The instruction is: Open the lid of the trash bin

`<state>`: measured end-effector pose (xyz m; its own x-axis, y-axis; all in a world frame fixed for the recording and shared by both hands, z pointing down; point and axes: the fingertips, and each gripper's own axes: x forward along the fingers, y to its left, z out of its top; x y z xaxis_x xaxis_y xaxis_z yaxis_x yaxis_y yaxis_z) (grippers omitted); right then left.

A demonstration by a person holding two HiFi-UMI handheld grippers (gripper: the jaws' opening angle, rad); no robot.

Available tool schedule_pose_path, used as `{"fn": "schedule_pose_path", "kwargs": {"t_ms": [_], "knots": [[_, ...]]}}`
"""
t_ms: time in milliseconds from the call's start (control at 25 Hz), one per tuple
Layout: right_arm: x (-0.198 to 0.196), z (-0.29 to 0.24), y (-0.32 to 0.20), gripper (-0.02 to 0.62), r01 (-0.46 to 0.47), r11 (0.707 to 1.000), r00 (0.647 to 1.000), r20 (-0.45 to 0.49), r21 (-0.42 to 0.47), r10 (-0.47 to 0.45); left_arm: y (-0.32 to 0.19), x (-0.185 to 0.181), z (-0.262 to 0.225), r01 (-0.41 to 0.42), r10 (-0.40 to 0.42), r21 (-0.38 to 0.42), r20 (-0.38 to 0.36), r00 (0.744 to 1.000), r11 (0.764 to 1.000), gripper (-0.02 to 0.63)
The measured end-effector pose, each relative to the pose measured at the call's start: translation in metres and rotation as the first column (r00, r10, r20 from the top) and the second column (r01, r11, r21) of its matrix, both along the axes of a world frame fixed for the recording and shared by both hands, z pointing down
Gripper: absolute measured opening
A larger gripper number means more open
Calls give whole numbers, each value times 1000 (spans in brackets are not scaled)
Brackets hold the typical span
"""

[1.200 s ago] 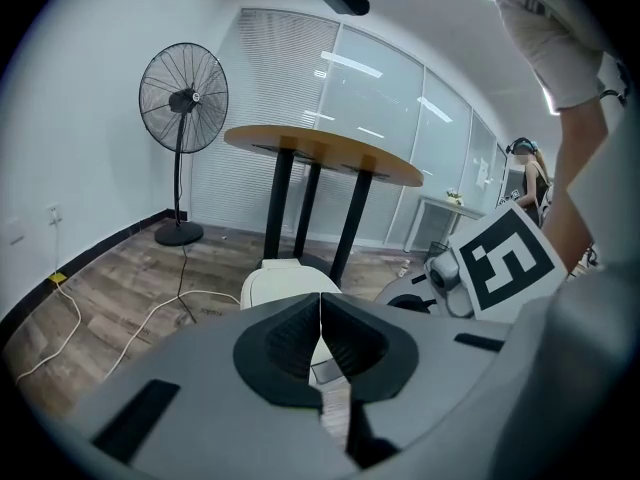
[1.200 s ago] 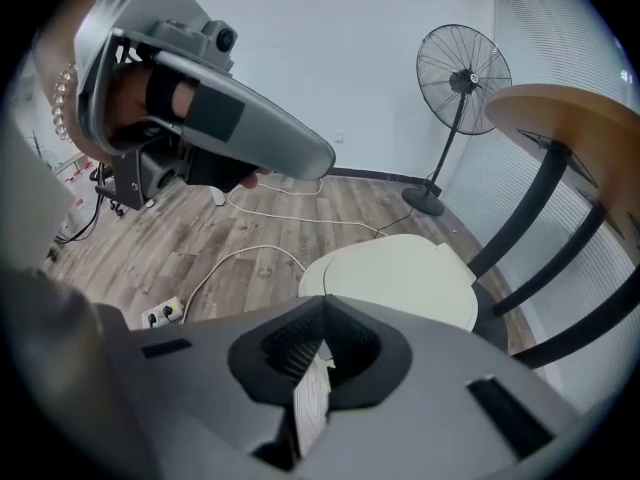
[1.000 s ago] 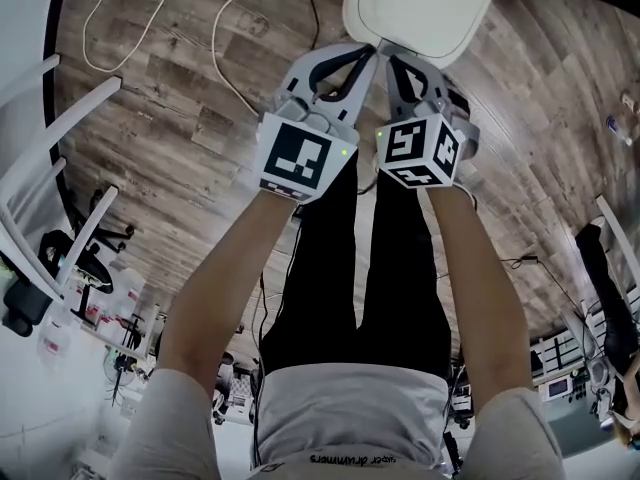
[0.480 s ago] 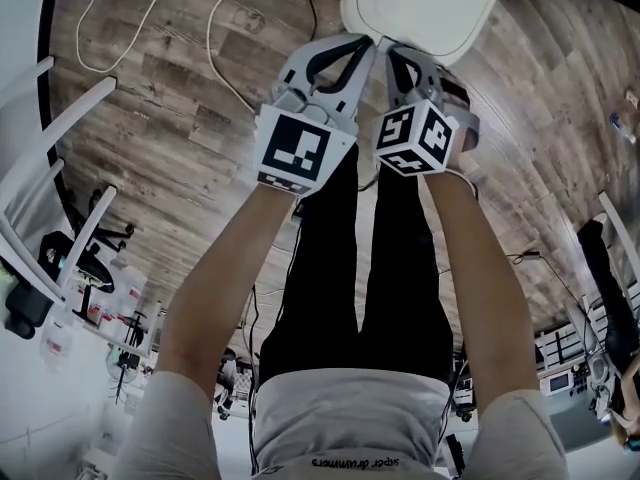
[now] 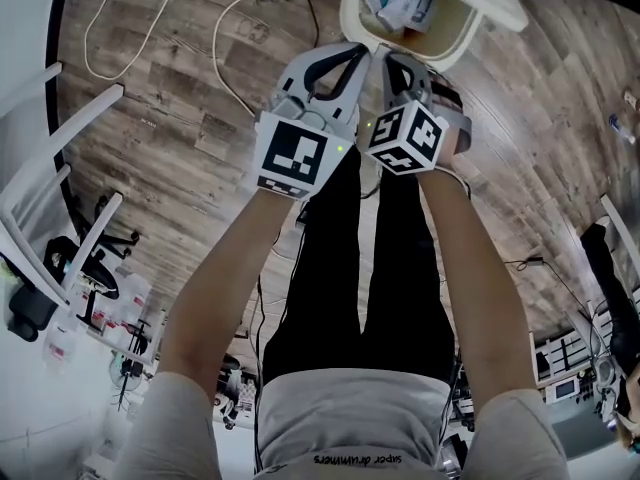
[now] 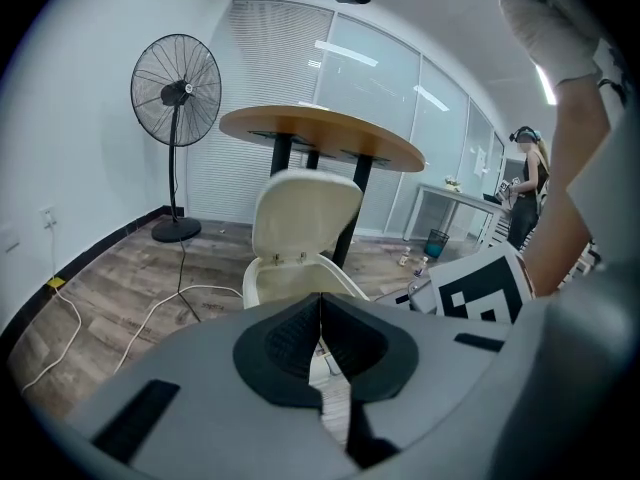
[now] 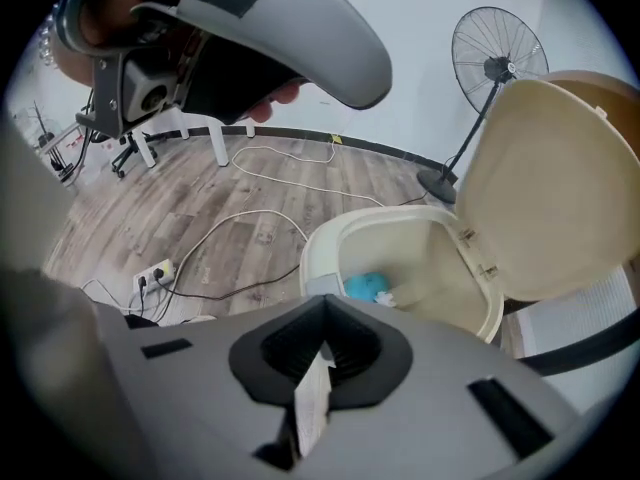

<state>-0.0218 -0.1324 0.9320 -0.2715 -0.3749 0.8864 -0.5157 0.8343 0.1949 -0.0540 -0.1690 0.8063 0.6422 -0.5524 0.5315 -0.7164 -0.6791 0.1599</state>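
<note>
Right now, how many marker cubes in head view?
2. Left cube on the left gripper, right cube on the right gripper, shut on a paper slip, side by side before the open trash bin. None hidden.

Frame edge crops the lid [image 5: 482, 0]; bin contents [image 5: 405, 3], perhaps wrappers, unclear.
</note>
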Motion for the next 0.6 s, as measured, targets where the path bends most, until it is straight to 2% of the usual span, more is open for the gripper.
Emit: {"fn": "schedule_pose_path", "kwargs": {"t_ms": [240, 480, 600], "knots": [[4, -37, -11, 6, -93, 996, 988, 128, 17, 90, 5, 0, -18, -6, 6, 13, 4, 1000, 1000, 20], [9, -104, -23, 8, -147, 988, 957, 260, 47, 130, -2, 0, -59, 23, -22, 43, -16, 1000, 999, 20], [15, -143, -26, 8, -189, 981, 930, 329, 53, 162, -4, 0, -89, 54, -52, 55, -38, 998, 997, 20]]}}
